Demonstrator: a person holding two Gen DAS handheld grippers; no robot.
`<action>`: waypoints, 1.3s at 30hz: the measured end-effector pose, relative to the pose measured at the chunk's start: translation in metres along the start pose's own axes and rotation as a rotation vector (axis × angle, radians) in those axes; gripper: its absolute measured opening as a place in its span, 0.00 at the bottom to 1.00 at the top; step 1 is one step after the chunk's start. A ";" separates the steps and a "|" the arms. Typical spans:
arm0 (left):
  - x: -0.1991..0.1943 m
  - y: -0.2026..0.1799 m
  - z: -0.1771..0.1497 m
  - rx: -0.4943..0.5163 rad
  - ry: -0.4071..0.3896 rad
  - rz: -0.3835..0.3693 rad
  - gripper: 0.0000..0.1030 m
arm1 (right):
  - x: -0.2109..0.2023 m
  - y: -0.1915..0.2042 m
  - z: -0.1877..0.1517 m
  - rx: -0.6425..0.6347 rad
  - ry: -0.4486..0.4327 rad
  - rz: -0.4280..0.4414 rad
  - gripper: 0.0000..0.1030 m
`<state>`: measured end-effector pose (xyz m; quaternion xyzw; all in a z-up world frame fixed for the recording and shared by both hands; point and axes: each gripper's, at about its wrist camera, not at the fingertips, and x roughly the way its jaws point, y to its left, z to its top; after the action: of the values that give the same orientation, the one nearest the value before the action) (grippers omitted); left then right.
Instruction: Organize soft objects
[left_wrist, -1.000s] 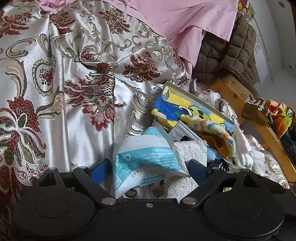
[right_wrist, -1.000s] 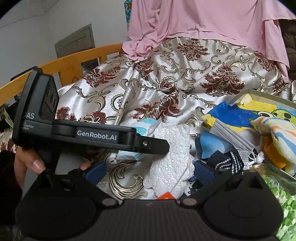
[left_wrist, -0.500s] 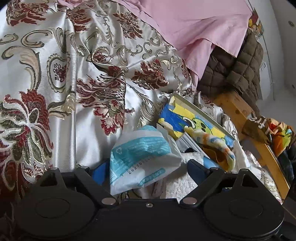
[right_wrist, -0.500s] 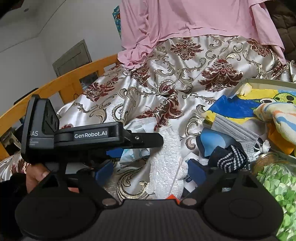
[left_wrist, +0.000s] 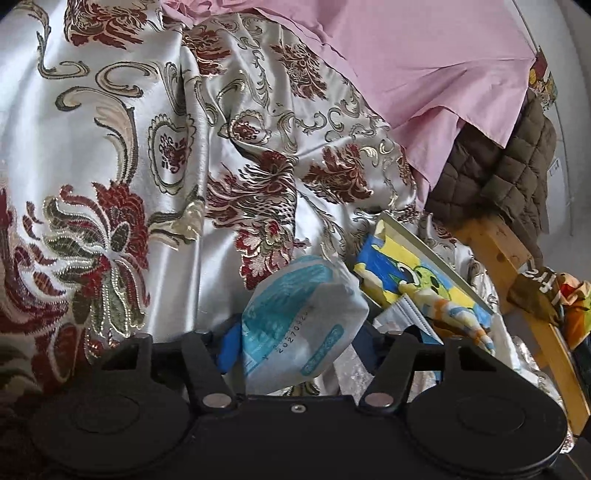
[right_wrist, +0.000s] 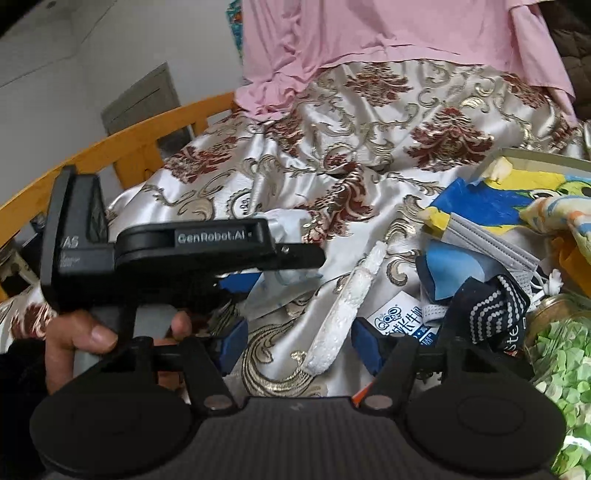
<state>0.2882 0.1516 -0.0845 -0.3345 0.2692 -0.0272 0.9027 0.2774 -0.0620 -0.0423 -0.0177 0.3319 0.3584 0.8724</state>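
On my left, the left gripper (left_wrist: 299, 336) has its jaws closed onto the blue-and-white packet (left_wrist: 295, 325), a soft sealed pouch that bulges up between the fingers. Ahead of the tool and to either side there is only the floral satin bedspread (left_wrist: 147, 147); the clutter sits off to the front right. I judge this is the carrying step: the packet is picked and held clear of the pile, waiting for a place to go.

Moving right, the right gripper (right_wrist: 295, 350) has its jaws apart with nothing clamped. The white fuzzy cloth (right_wrist: 347, 306), a narrow limp strip, lies on the bedspread between the fingers and runs forward from them. Ahead and right of that tool lie the grey face mask (right_wrist: 491, 243), the dark dotted sock (right_wrist: 495, 306) and the cartoon tray (right_wrist: 480, 206). At the far right is the jar of green bits (right_wrist: 557, 354).

Next, I judge the left needs to set the packet down somewhere tidy, probably by the tray, with a gentle release so it does not slide on the satin. The right could then close on the cloth.
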 end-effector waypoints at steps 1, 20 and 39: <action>0.000 -0.001 0.000 0.007 -0.003 0.009 0.59 | 0.001 0.001 0.001 0.002 0.006 -0.019 0.61; 0.000 -0.003 -0.004 0.041 -0.023 0.047 0.49 | 0.004 -0.008 -0.004 0.072 -0.009 -0.133 0.25; -0.005 -0.013 -0.004 0.101 -0.073 0.044 0.46 | -0.002 -0.006 -0.003 0.064 -0.047 -0.165 0.19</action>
<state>0.2838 0.1399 -0.0771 -0.2833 0.2418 -0.0087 0.9280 0.2784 -0.0685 -0.0449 -0.0085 0.3201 0.2750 0.9066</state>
